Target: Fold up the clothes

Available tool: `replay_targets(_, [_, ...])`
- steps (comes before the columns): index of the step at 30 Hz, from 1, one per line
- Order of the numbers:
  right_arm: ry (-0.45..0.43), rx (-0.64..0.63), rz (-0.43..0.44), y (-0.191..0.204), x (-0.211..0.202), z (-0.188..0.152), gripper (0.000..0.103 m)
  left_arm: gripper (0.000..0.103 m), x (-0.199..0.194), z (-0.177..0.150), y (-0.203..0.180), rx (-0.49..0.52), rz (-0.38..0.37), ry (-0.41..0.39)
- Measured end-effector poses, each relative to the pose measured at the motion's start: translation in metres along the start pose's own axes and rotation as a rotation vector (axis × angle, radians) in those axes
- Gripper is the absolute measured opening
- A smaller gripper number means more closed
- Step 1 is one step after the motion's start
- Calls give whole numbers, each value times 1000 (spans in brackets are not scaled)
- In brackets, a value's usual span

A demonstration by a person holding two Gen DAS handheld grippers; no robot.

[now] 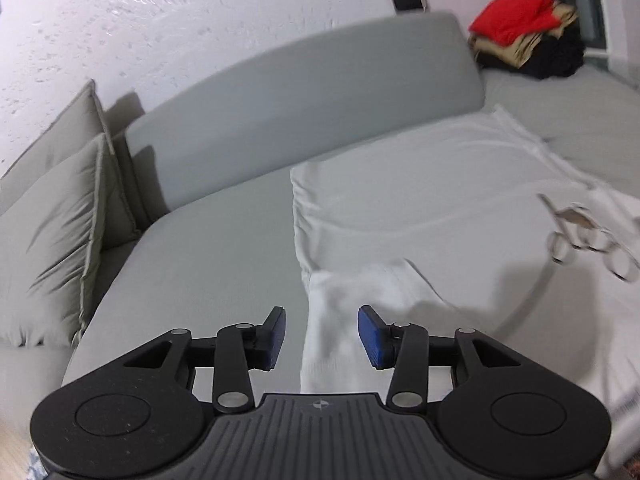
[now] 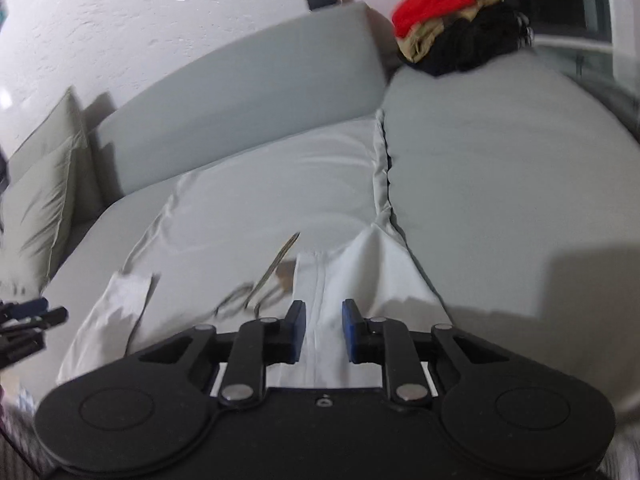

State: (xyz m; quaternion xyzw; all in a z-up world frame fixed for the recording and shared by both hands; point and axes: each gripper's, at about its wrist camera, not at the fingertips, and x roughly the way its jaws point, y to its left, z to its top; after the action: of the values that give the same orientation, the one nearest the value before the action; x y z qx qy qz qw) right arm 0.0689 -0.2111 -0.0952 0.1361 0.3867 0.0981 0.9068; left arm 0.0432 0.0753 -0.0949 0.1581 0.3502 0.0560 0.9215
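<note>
A white T-shirt [image 1: 420, 200] with a printed graphic lies spread on the grey sofa seat. In the left wrist view my left gripper [image 1: 322, 334] is open, its blue pads on either side of the shirt's left sleeve [image 1: 340, 300], not closed on it. In the right wrist view the shirt [image 2: 260, 200] lies ahead, and my right gripper [image 2: 324, 330] is open with a white fold of the shirt [image 2: 320, 320] between its pads. The left gripper shows at that view's left edge [image 2: 28, 312].
A grey backrest [image 1: 304, 96] runs behind the shirt, with grey cushions [image 1: 48, 216] at the left. A pile of red, tan and black clothes [image 1: 528, 36] sits at the far right; it also shows in the right wrist view [image 2: 456, 20]. A seat seam [image 2: 384, 168] lies right of the shirt.
</note>
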Motion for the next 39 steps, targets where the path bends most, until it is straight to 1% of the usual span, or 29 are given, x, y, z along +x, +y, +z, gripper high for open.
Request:
replay_targets(2, [3,23,16,-1,20,11,19,42,31,10,-2,-17,-12,40])
replay_targets(4, [8,37,40,-3,42,15,21,42,59,5,-7,-37,-23,118])
replay_targets(5, [47,37,36,-4,51,10,23,42,73,1,-10,-45,-29,162])
replay_targets(6, [86,38,31,-5,60,4,25,41,78,-3,-13,-51,-39,187])
replay_targets(7, [106,35,37,-5,63,2,25,39,71,-5,-16,-52,-52,182])
replay_targets(8, [99,28,58,-1,55,3,24,38,64,-7,-19,-54,-65,178])
replay_targets(9, [91,20,78,2,46,5,19,42,57,-9,-21,-55,-78,173])
replay_targets(10, [77,16,102,4,36,5,17,45,50,-11,-24,-56,-91,169])
replay_targets(11, [54,15,131,4,21,2,17,52,43,-13,-27,-58,-104,164])
replay_targets(12, [48,14,133,4,11,-3,17,54,36,-15,-29,-59,-118,160])
replay_targets(14, [93,9,49,0,5,-19,17,56,21,-19,-35,-62,-144,150])
replay_targets(15, [114,12,22,-1,3,-26,19,57,14,-21,-38,-63,-157,146])
replay_targets(17, [152,34,21,-3,2,-32,19,57,0,-26,-43,-66,-183,137])
replay_targets(20, [202,48,81,2,-17,-32,23,57,-21,-30,-45,-59,-212,140])
replay_targets(21, [205,52,103,4,-27,-34,25,59,-28,-33,-43,-65,-228,147])
replay_targets(23, [181,46,141,9,-45,-35,32,59,-43,-38,-40,-74,-249,151])
replay_targets(25, [138,47,179,15,-64,-29,45,60,-60,-39,-36,-73,-210,105])
replay_targets(27, [88,51,217,20,-83,-16,49,63,-73,-36,-28,-80,-159,48])
replay_targets(29, [46,48,250,28,-97,-2,56,66,-81,-27,-17,-102,-123,1])
replay_targets(30, [27,41,266,33,-102,5,66,70,-86,-21,-10,-116,-117,-18])
replay_targets(31, [12,26,281,39,-106,13,70,71,-91,-15,-3,-128,-114,-36])
replay_targets(33, [-16,-6,301,51,-109,33,70,75,-97,0,12,-139,-98,-73])
replay_targets(35, [-47,-22,308,63,-112,58,71,77,-101,17,28,-146,-39,-109])
replay_targets(36, [-73,-27,317,67,-114,70,75,79,-101,26,36,-154,-1,-124])
replay_targets(37, [-104,-27,326,72,-114,82,83,79,-100,34,44,-164,29,-139])
replay_targets(39, [-163,-23,341,77,-111,100,89,85,-97,50,60,-193,58,-168])
